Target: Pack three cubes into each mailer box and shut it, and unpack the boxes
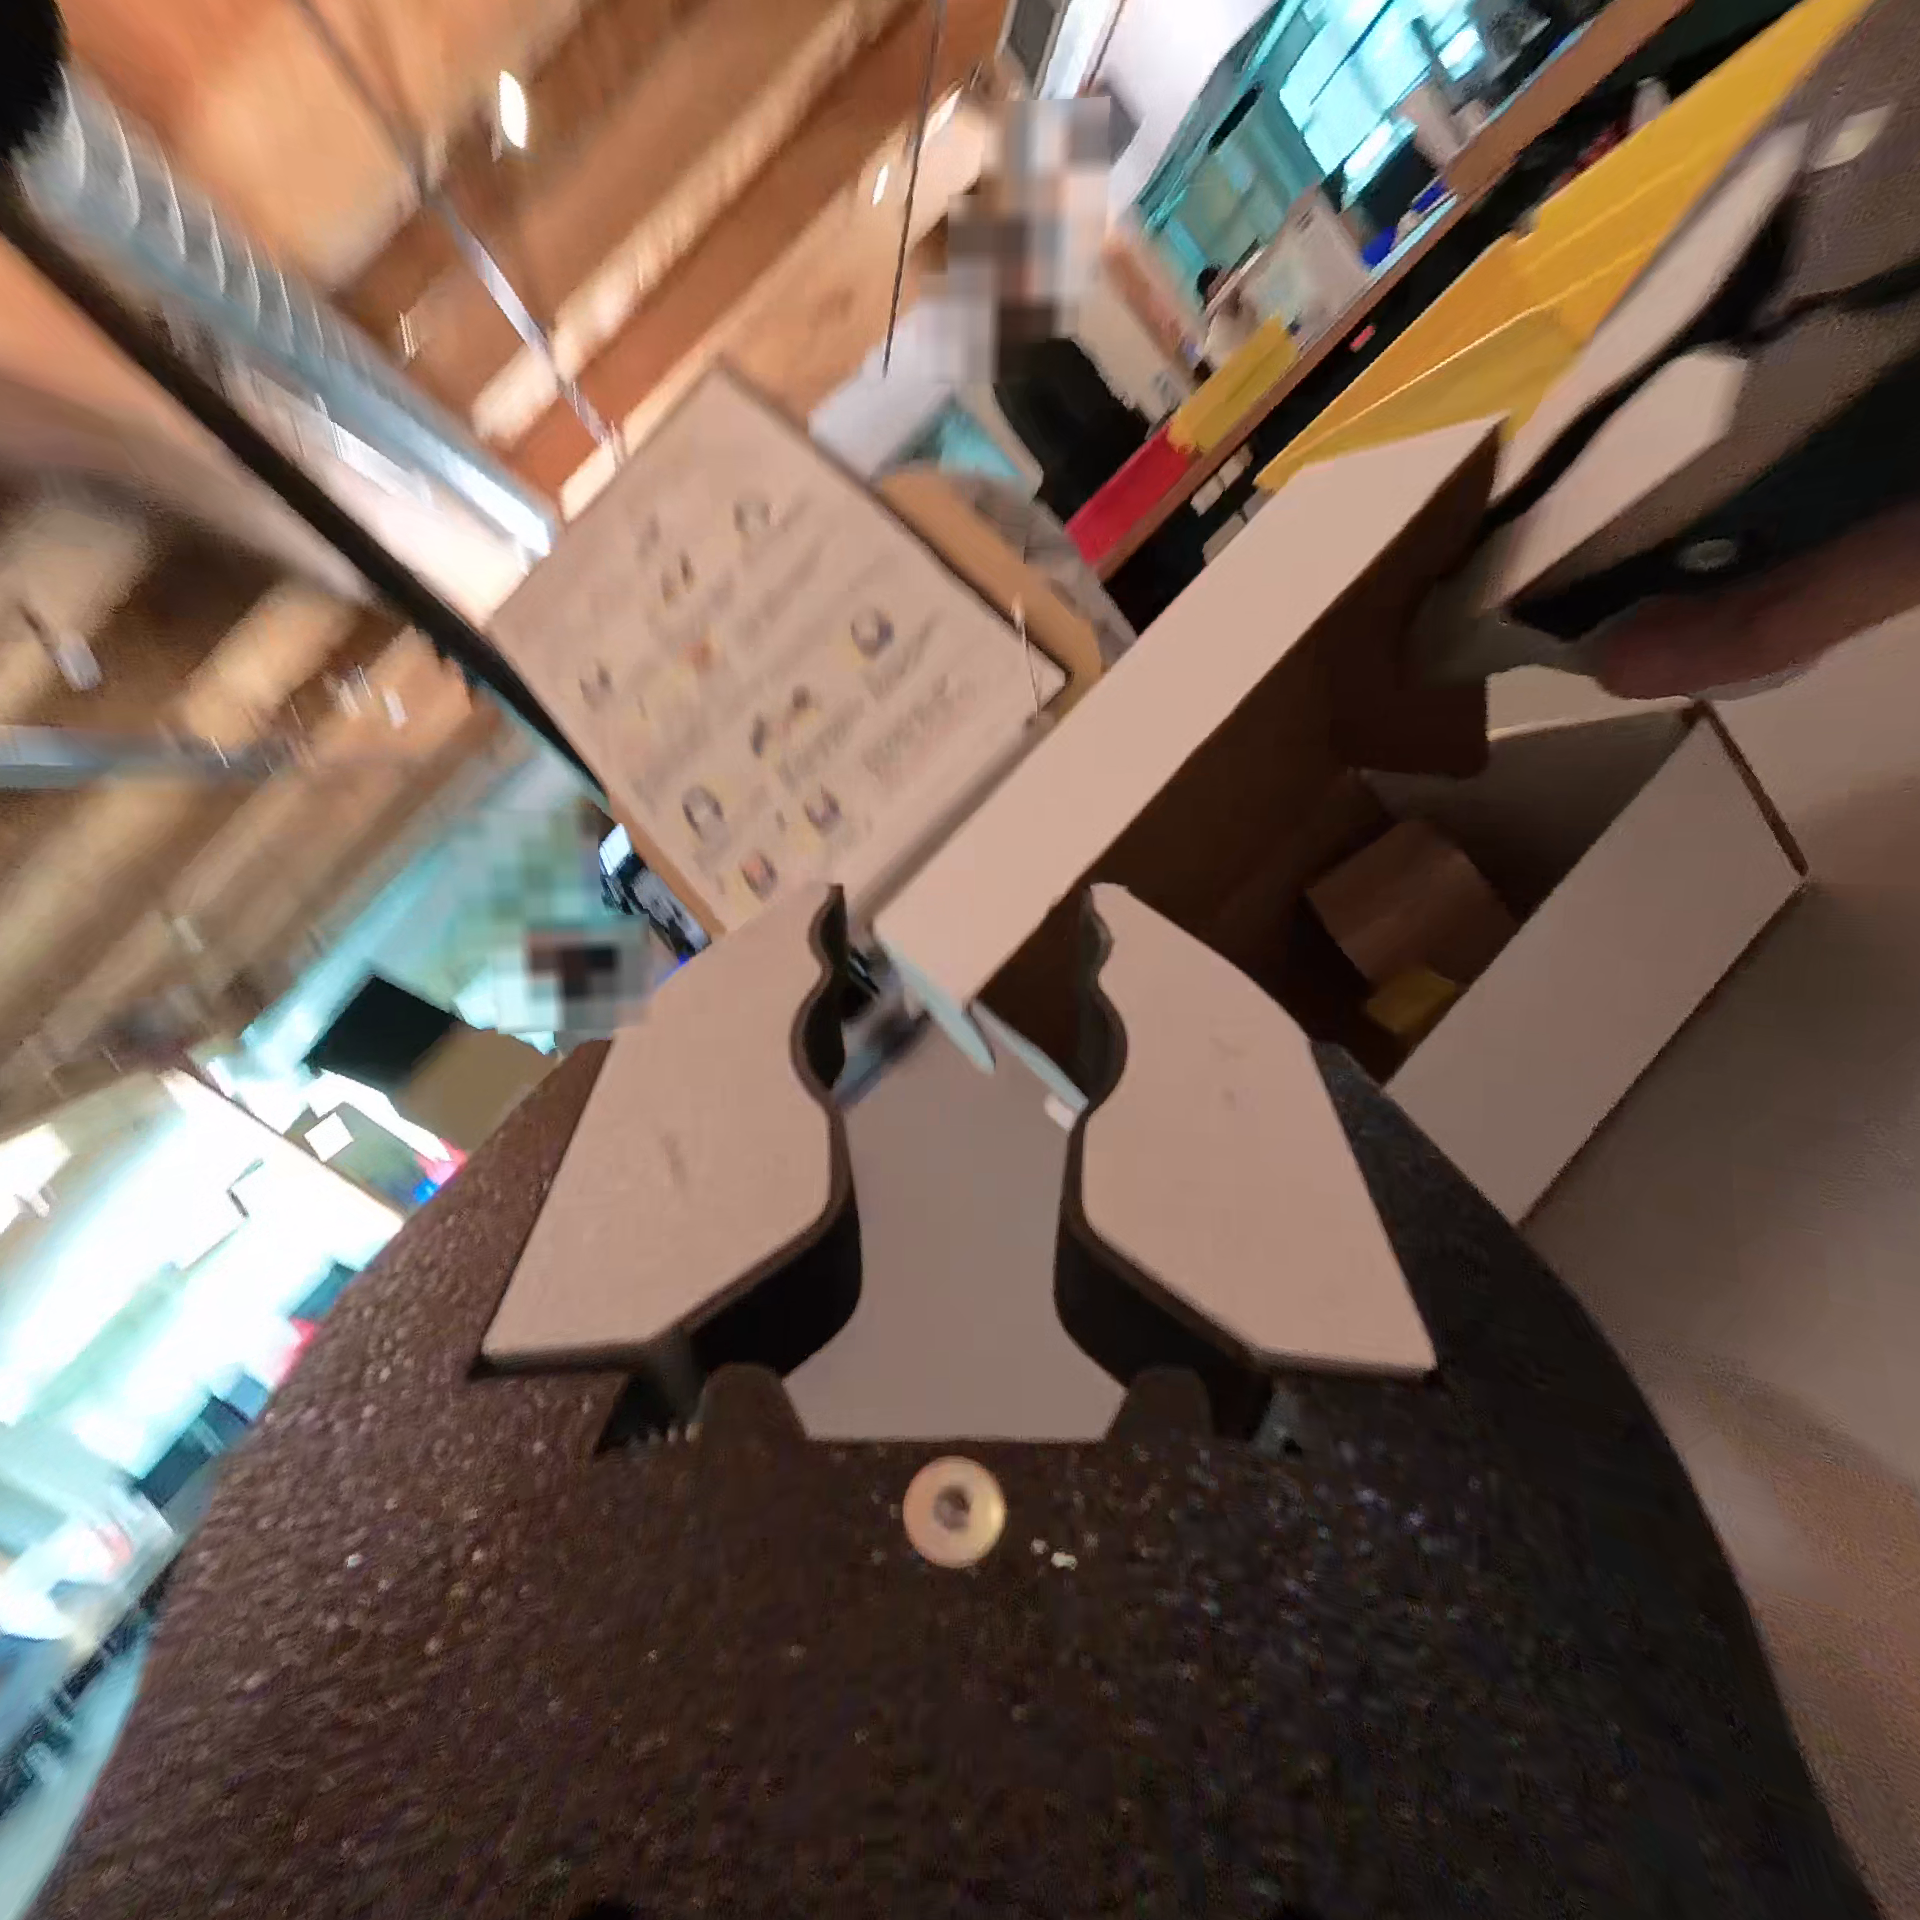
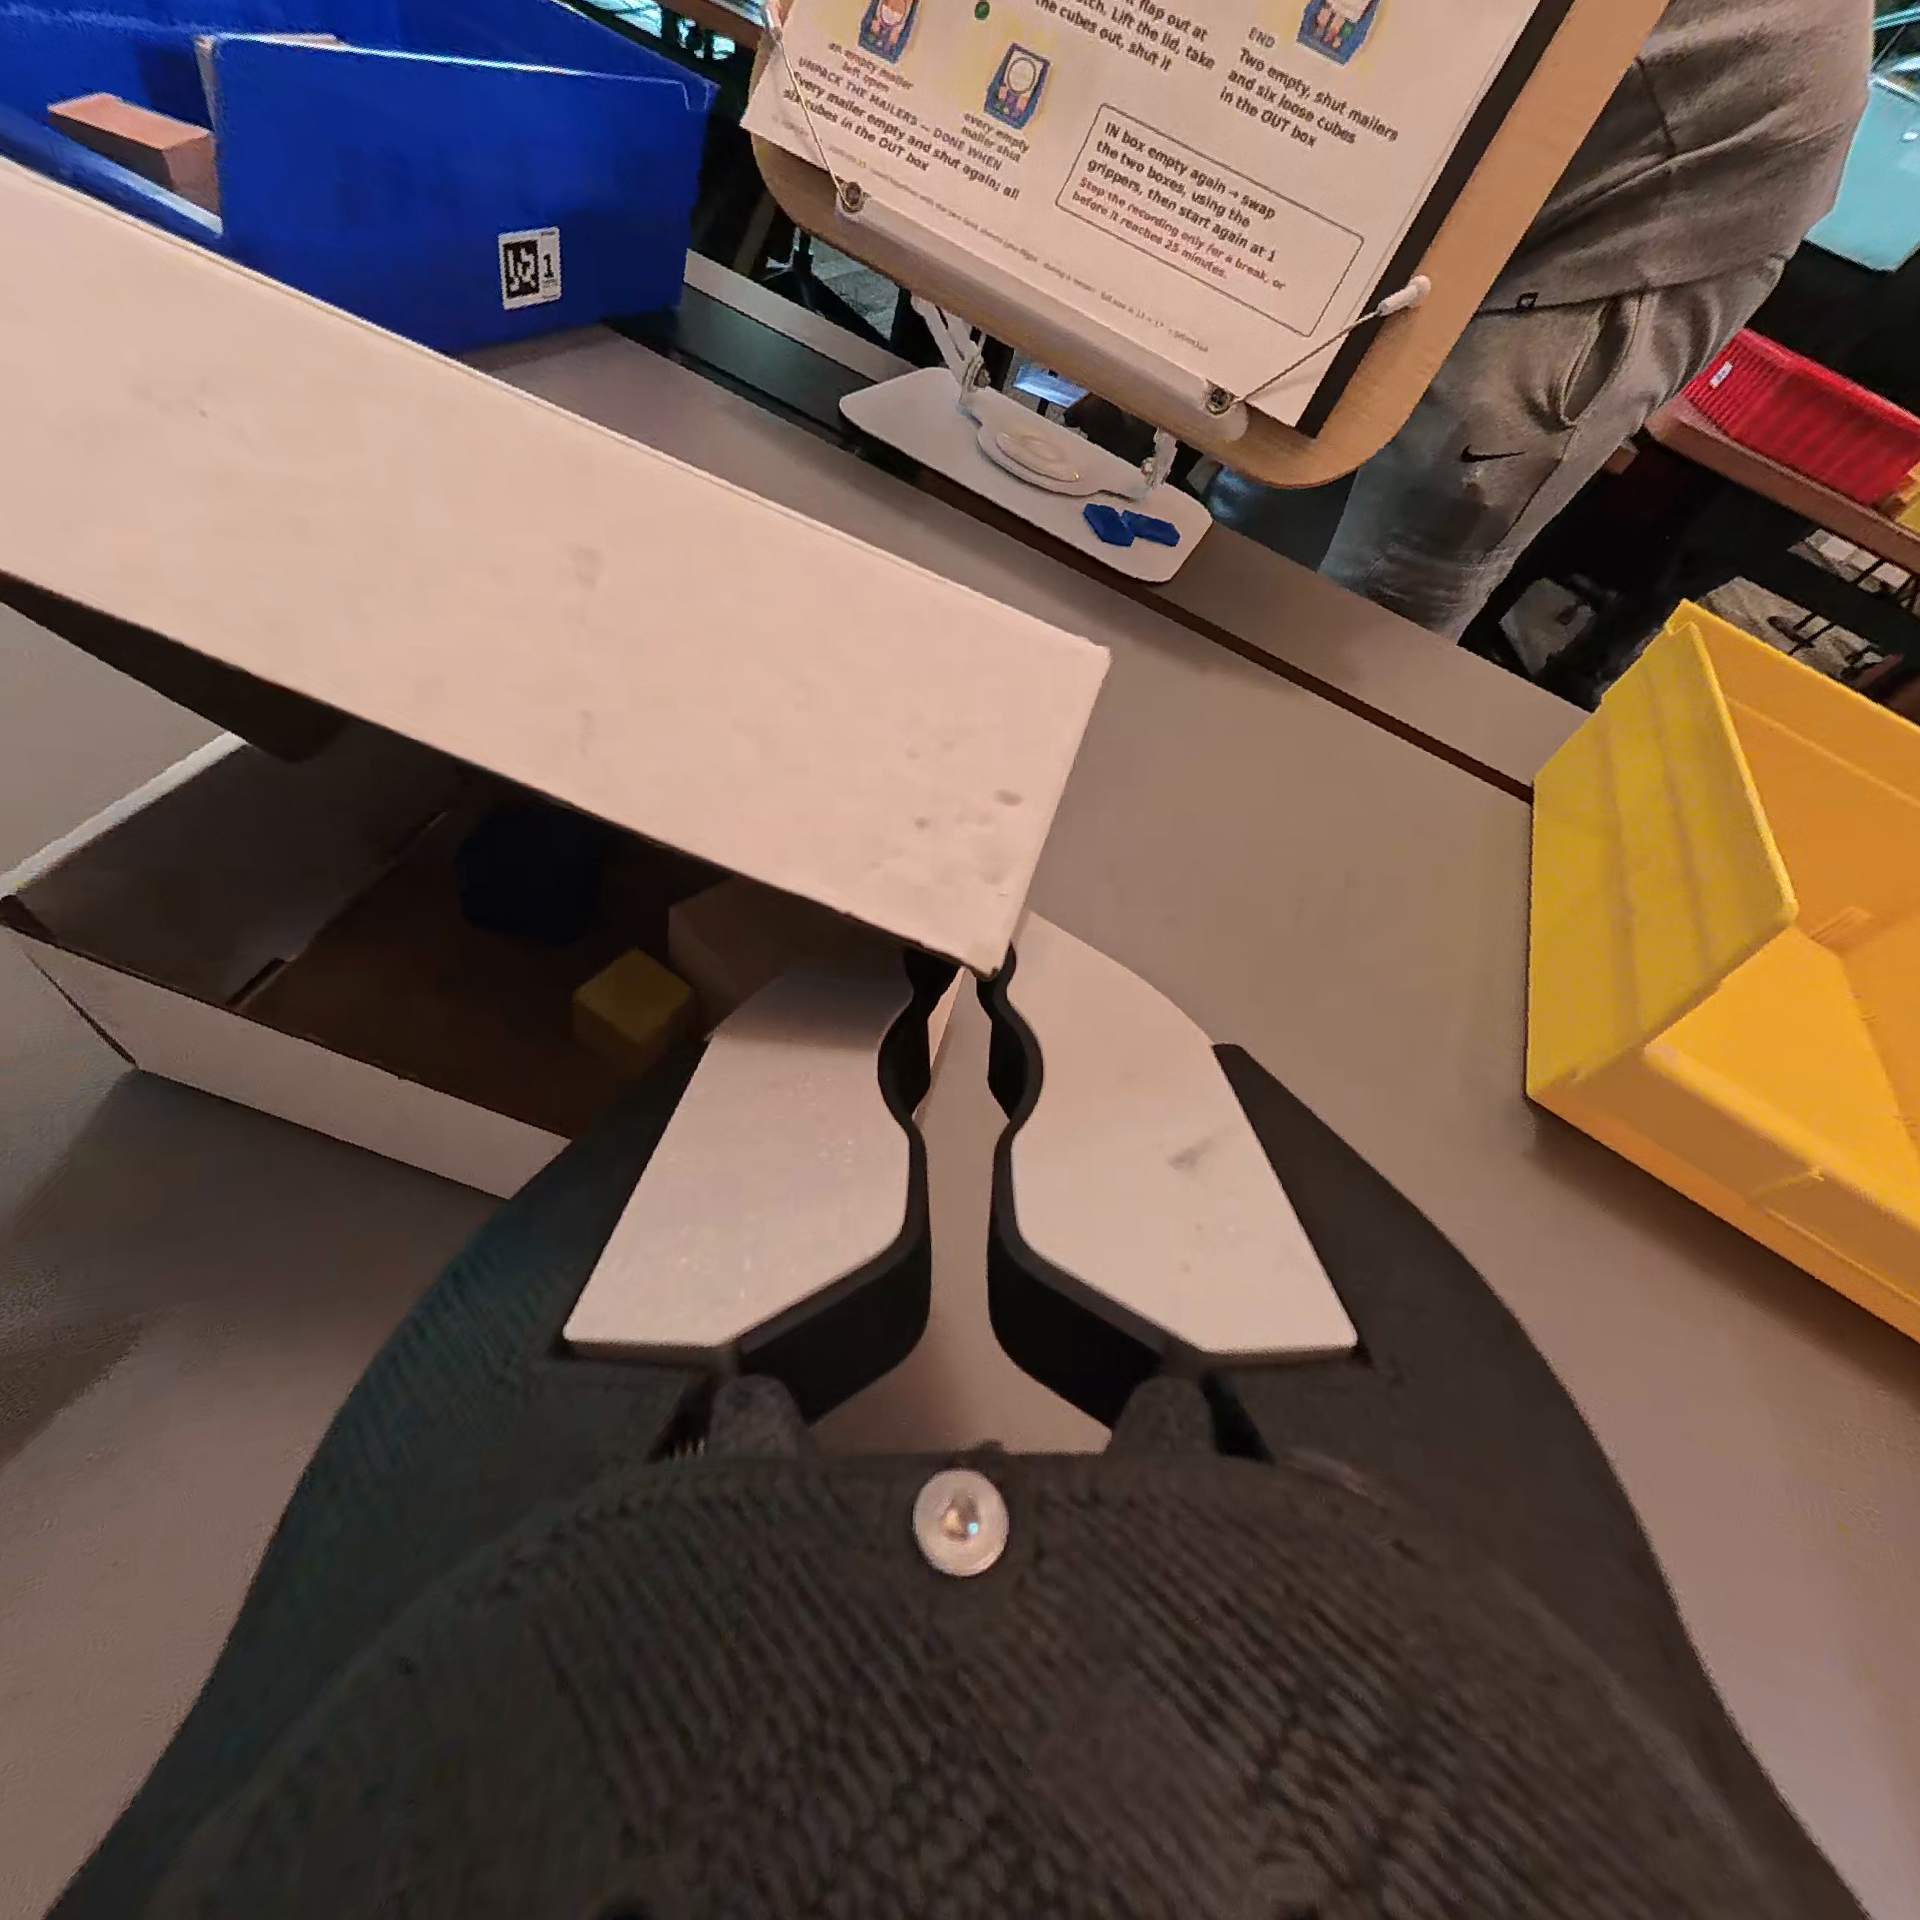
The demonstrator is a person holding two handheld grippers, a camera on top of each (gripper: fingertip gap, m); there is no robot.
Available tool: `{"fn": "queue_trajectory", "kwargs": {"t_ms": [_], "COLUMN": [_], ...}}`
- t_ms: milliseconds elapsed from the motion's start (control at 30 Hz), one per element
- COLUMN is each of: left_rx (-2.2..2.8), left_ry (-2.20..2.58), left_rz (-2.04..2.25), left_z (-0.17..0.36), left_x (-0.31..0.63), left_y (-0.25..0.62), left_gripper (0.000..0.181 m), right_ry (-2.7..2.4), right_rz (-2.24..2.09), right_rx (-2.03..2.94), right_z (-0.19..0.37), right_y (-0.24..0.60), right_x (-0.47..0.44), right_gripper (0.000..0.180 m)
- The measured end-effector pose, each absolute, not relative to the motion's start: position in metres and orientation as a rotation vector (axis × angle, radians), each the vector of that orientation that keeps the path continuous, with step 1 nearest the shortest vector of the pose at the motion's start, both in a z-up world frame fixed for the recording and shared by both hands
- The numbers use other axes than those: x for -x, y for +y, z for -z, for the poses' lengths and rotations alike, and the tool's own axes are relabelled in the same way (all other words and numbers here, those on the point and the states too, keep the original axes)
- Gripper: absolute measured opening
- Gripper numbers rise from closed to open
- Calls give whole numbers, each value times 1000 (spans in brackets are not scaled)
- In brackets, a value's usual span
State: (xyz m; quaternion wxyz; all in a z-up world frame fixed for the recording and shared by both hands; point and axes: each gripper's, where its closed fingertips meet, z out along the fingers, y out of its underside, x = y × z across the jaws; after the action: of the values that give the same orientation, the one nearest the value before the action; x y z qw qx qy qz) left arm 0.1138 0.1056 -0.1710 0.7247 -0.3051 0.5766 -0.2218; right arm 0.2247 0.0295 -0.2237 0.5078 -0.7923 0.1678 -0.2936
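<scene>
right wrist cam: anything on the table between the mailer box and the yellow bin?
Nothing. In the right wrist view only bare grey table lies between the mailer box and the yellow bin. The right gripper pinches the lid corner there.

Left gripper: black, rough-grained curved body, two pale grey flat fingers with wavy black inner edges, one silver screw. Right gripper: the same build, ribbed black body.
</scene>
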Motion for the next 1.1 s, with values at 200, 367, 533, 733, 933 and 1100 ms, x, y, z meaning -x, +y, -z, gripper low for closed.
{"fn": "queue_trajectory", "kwargs": {"t_ms": [200, 367, 533, 733, 933, 1100], "left_rx": [587, 558, 335, 345, 356, 710], "left_ry": [1382, 1342, 1457, 1657, 1643, 1739], "left_rz": [364, 273, 175, 252, 165, 426], "left_z": [170, 147, 151, 173, 165, 159], "left_x": [-133, -138, -144, -145, -151, -152], "left_y": [100, 106, 91, 71, 74, 76], "left_gripper": [7, 9, 2, 38, 3, 5], "right_ry": [430, 434, 464, 468, 472, 524], "right_rz": [659, 633, 622, 602, 604, 604], "right_rx": [1907, 1895, 1889, 1880, 1859, 1788], "right_z": [223, 224, 223, 226, 227, 229], "right_y": [32, 37, 33, 33, 32, 31], "right_x": [-226, -227, -232, -232, -231, -230], "right_gripper": [6, 6, 6, 3, 3, 3]}}
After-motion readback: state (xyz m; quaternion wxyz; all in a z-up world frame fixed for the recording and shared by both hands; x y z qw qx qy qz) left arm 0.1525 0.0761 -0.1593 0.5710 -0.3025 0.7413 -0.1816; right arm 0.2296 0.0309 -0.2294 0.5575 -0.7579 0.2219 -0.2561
